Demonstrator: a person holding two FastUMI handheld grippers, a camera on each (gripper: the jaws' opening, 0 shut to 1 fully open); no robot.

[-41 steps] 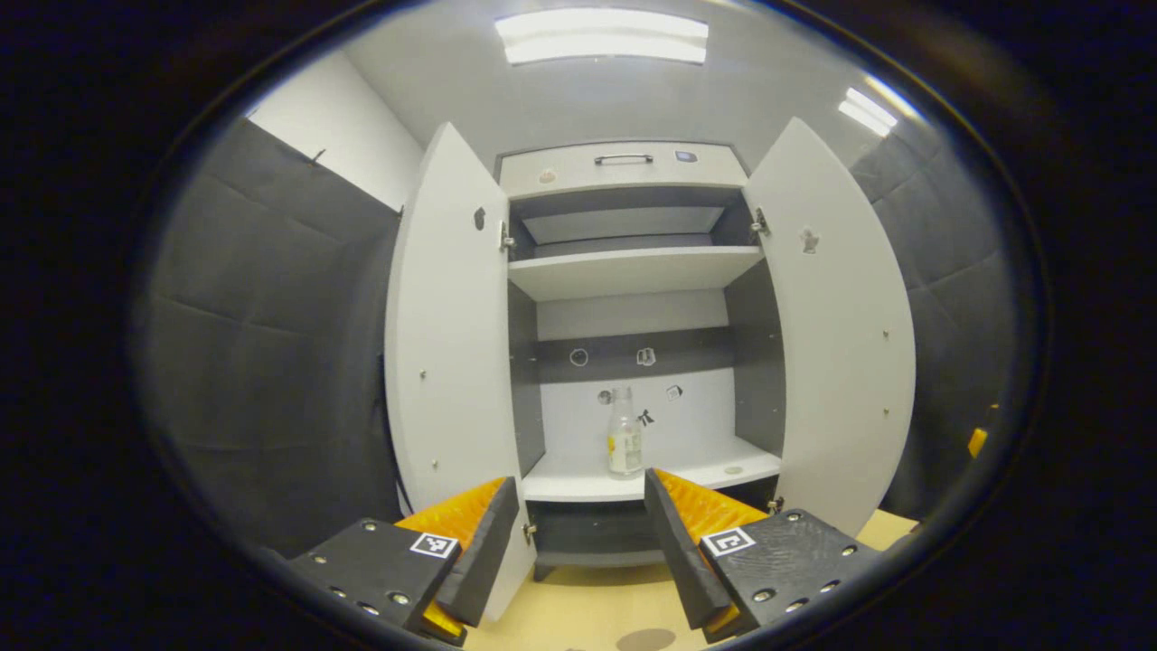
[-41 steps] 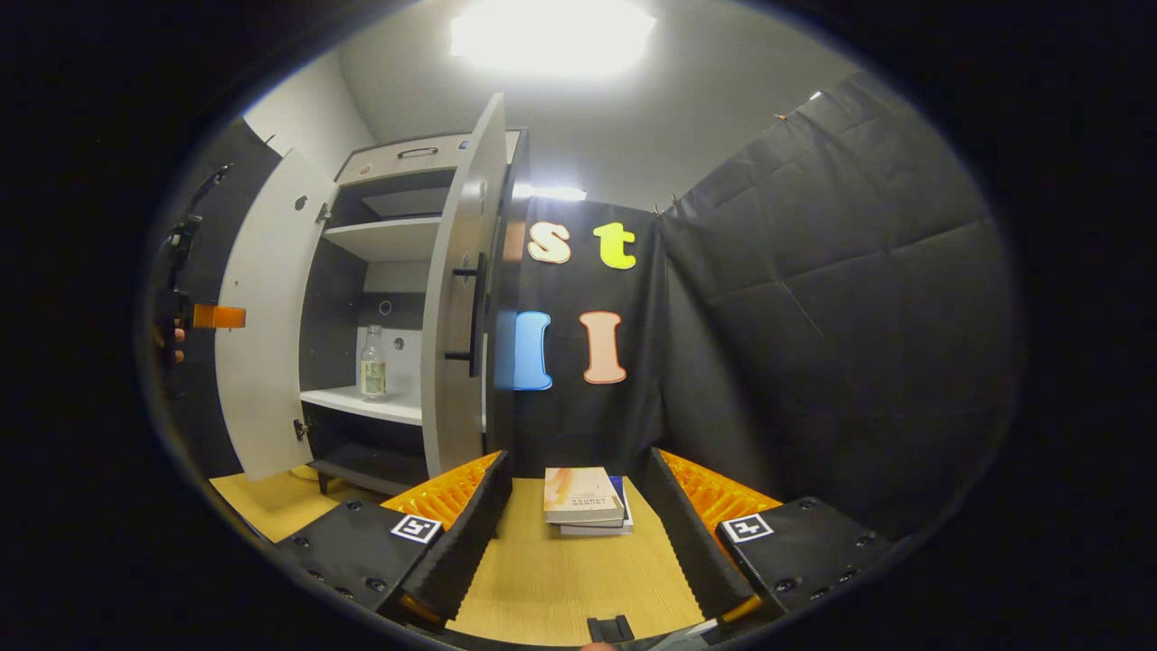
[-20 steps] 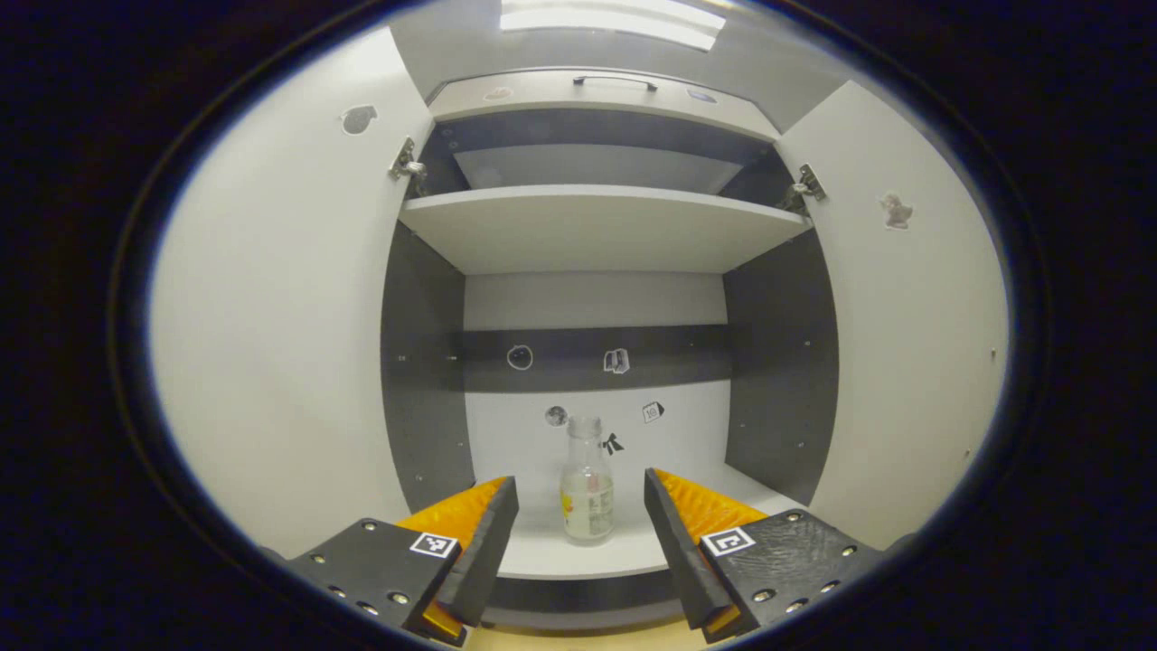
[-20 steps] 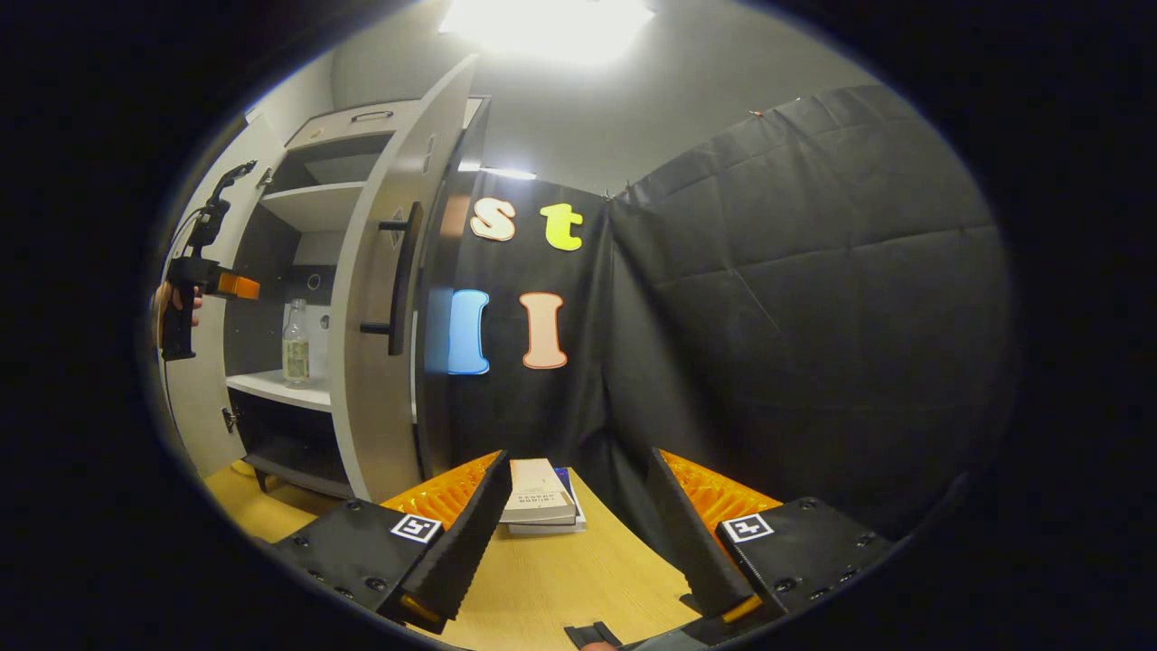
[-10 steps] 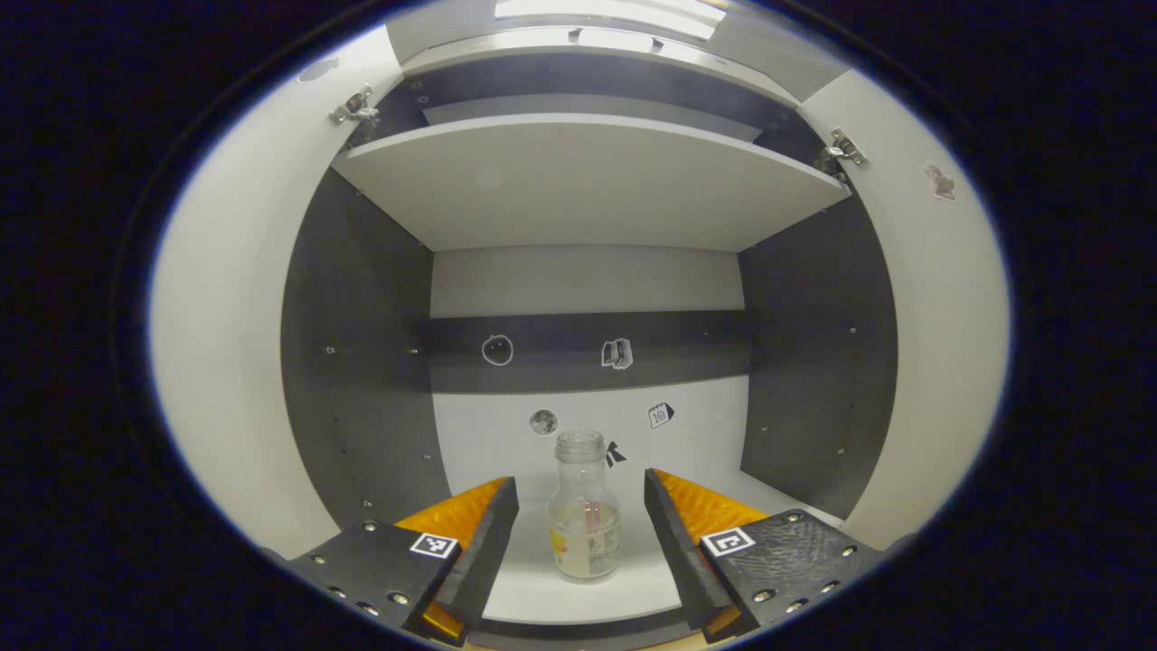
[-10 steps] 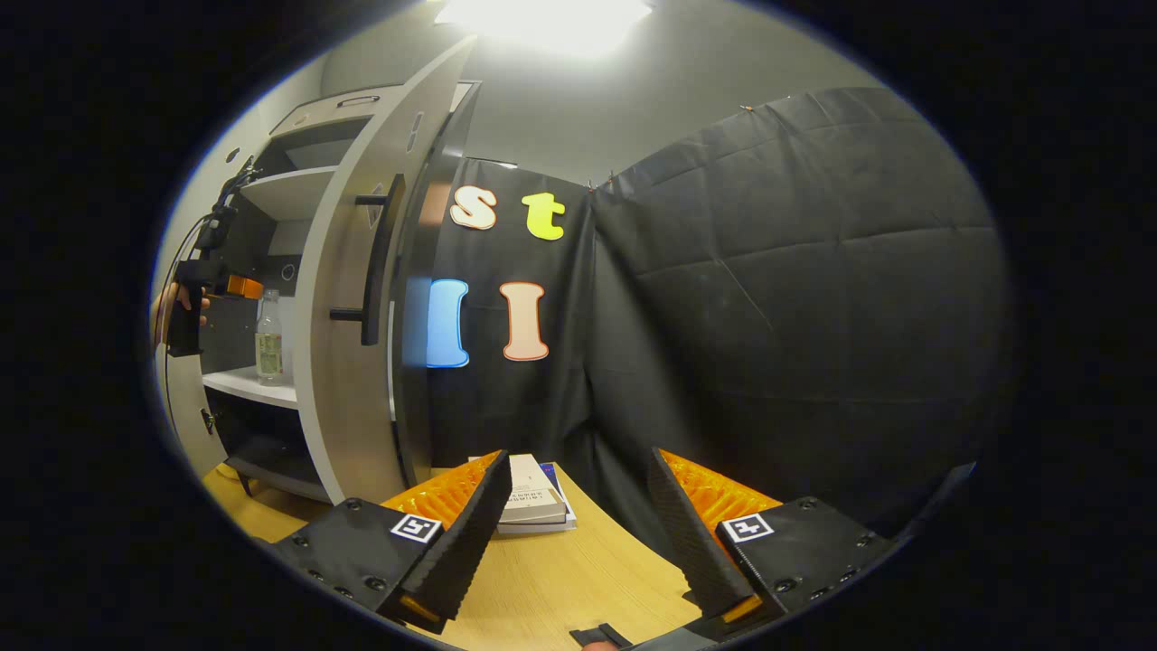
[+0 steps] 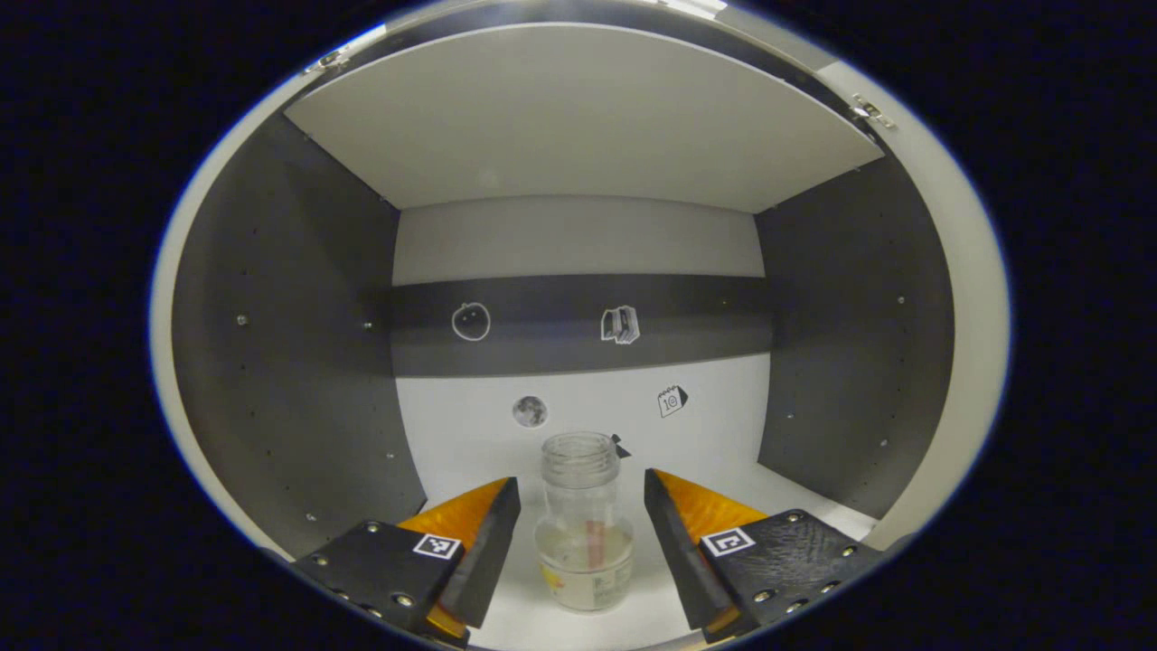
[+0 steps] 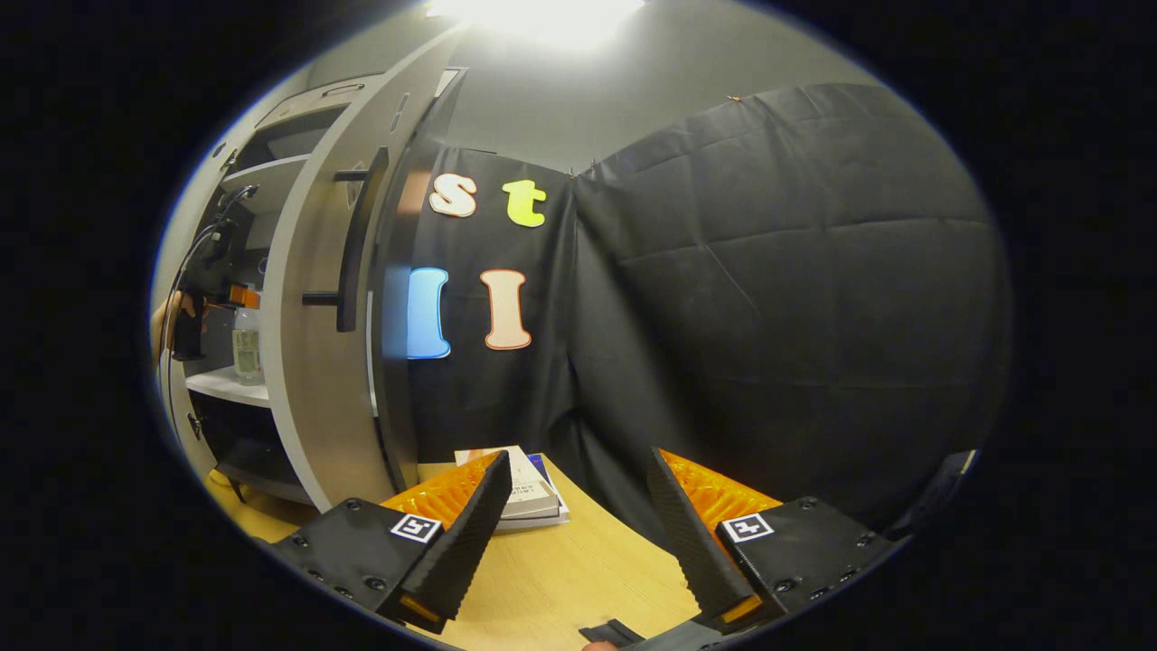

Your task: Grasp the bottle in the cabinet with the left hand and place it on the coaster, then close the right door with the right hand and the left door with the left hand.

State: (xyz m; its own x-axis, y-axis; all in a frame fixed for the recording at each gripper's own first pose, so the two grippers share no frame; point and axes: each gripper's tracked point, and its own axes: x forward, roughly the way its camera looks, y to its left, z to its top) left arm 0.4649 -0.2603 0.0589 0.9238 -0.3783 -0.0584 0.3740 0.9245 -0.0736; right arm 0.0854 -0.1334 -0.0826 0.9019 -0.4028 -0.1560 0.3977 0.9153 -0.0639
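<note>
The left hand-held gripper [image 7: 582,542] has pushed deeper into the cabinet [image 7: 289,362] than half a second ago: the doors have slid out to the rim of the left gripper view and the cabinet's dark side walls now flank the scene. The bottle [image 7: 584,524] stands upright on the white lower shelf [image 7: 687,597], larger than before and now between the two spread fingers, with a gap to each side, so the jaws are open and not yet pressing on it. It has no cap, and a little liquid sits in its lower part. The upper shelf [image 7: 578,117] spans overhead.

In the right gripper view the right hand-held gripper [image 8: 574,533] hangs open above the tabletop [image 8: 578,579], holding nothing. That view has swung slightly, so the right door [image 8: 316,344] with its dark handle [image 8: 352,240] stands nearer the left edge than before, ajar. Beyond the door, the left gripper's hand [image 8: 172,316] is beside the bottle [image 8: 245,344] on the shelf. A stack of books [image 8: 524,493] lies on the tabletop just past the door.
</note>
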